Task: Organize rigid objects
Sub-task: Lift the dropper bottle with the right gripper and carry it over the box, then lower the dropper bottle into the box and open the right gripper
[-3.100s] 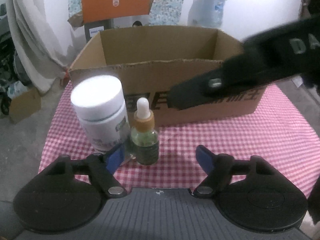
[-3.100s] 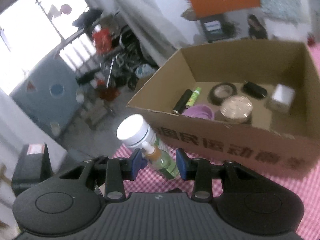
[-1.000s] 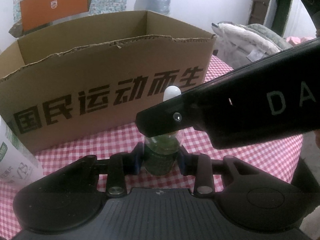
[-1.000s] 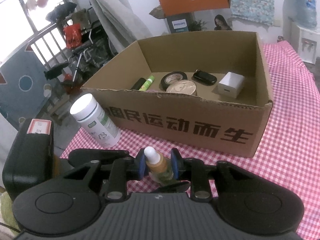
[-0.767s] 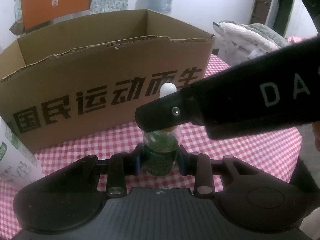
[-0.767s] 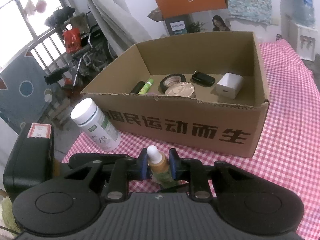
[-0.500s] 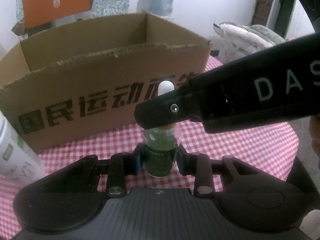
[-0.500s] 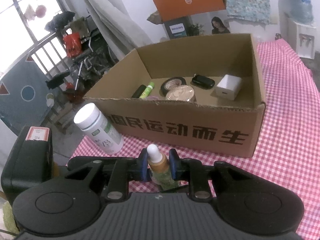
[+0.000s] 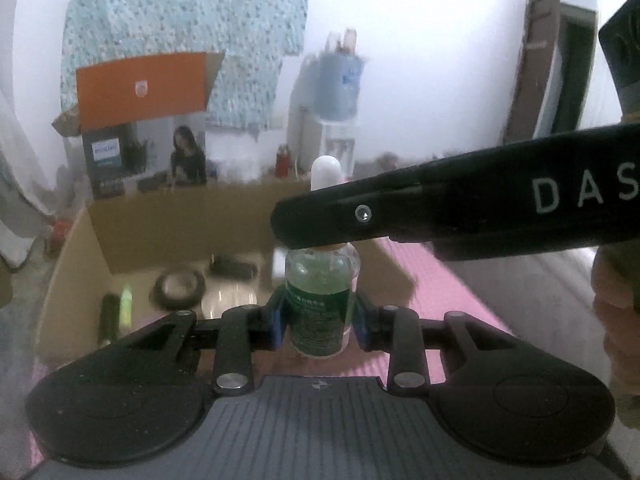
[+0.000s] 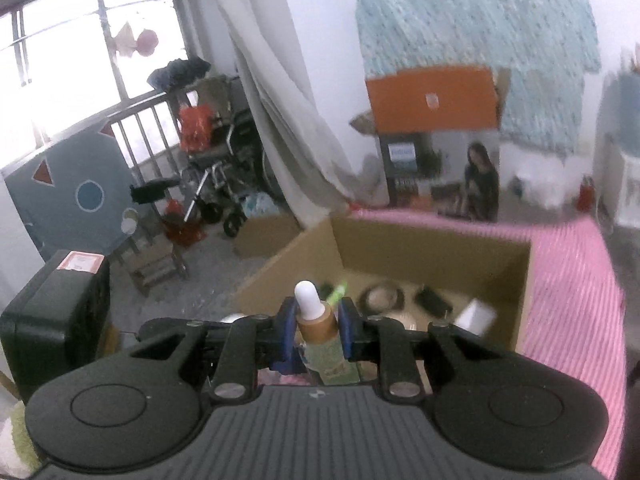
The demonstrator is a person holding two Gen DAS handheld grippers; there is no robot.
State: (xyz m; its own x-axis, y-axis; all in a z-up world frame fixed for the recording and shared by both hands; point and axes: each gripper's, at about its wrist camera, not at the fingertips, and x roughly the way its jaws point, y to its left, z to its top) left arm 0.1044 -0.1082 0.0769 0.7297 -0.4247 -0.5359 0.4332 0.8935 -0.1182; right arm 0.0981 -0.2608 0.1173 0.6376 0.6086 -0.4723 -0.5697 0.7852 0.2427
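A small dropper bottle (image 9: 320, 292) with green liquid, an amber collar and a white bulb hangs in the air above the near wall of the open cardboard box (image 9: 180, 220). My left gripper (image 9: 318, 320) is shut on its glass body. A finger (image 9: 400, 216) of my right gripper crosses in front of the bottle's neck. In the right wrist view the right gripper (image 10: 316, 330) is shut on the amber collar of the bottle (image 10: 314, 320). The box (image 10: 436, 248) lies below and ahead.
Inside the box lie a black tape roll (image 9: 178, 290), a green tube (image 9: 126, 306), a flat black item (image 9: 234, 266) and a white cube (image 10: 474, 316). A pink checked tablecloth (image 10: 568, 280) spreads right of the box. An orange-flapped carton (image 9: 140, 88) stands behind.
Both grippers have risen together with the dropper bottle held between them. The views now look over the box's front wall down into its inside.
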